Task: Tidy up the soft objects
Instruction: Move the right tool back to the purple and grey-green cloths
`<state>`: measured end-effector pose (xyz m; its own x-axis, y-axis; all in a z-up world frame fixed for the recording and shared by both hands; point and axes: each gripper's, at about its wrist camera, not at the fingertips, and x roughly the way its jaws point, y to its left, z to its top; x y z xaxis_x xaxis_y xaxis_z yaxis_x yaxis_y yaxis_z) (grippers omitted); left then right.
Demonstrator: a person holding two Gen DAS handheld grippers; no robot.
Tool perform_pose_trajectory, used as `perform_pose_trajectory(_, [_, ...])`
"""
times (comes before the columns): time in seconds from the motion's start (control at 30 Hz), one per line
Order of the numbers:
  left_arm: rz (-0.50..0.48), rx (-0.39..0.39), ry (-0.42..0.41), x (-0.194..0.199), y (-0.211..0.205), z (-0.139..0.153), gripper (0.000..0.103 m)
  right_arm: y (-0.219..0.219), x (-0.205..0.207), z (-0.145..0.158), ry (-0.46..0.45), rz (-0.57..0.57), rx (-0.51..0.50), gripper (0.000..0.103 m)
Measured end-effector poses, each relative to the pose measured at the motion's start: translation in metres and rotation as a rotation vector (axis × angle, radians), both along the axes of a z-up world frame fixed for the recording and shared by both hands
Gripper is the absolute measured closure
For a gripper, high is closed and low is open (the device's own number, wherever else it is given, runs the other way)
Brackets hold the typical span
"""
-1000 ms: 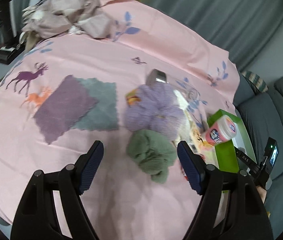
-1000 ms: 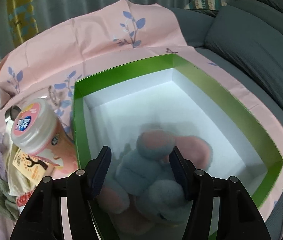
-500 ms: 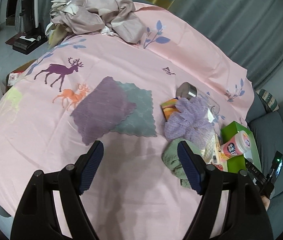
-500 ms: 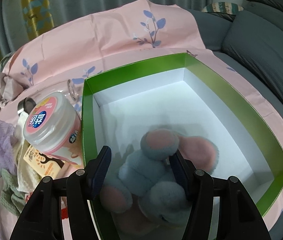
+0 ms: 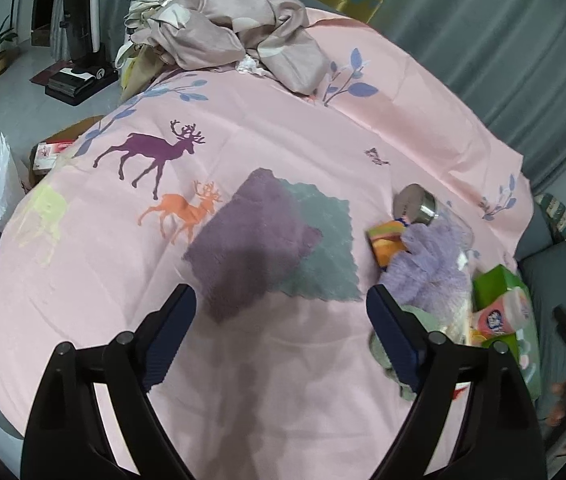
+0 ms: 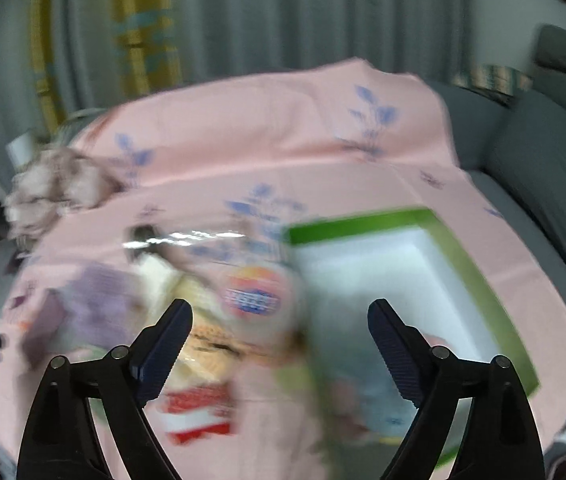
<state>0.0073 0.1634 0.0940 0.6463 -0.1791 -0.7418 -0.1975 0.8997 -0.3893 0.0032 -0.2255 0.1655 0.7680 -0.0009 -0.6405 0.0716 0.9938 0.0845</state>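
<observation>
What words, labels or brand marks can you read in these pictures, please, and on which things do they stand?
None can be read with certainty.
Pink-lidded tub: a blue label with white characters, too blurred to read in both views.
Orange packet: print too small to read.
Red and white packet: blurred, unreadable.
Box on the floor: red label, too small.
Black appliance: small mark, illegible.

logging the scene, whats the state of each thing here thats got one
left gripper: fingers opening, nothing between them
right gripper: fingers opening, nothing between them
green box: open-topped, plush toy inside
purple cloth: flat, overlapping the teal cloth
green cloth: crumpled
beige fabric pile: heaped
</observation>
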Motion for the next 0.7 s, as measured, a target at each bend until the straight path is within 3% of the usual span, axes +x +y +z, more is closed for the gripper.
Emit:
perform_pose_trajectory(0.3, [0.056,-0.020,0.055,0.030,0.019,-0.020,0.016,0.138,0.083,-0.001,0.194,0.358,0.104,0.012])
perform_pose_trajectory(0.5, [0.080,-0.068,0.106,0.051,0.028,-0.048,0.018,0.221,0.129,-0.043,0.356,0.446,0.069,0.012])
perform_pose_trajectory(0.6, [0.091,-0.065,0.105,0.053,0.030,-0.054,0.018,0.263,0.153,-0.070,0.444,0.468,-0.015,0.012])
perform_pose_trajectory(0.7, [0.082,-0.055,0.090,0.054,0.028,-0.055,0.018,0.280,0.172,-0.088,0.500,0.467,-0.052,0.012])
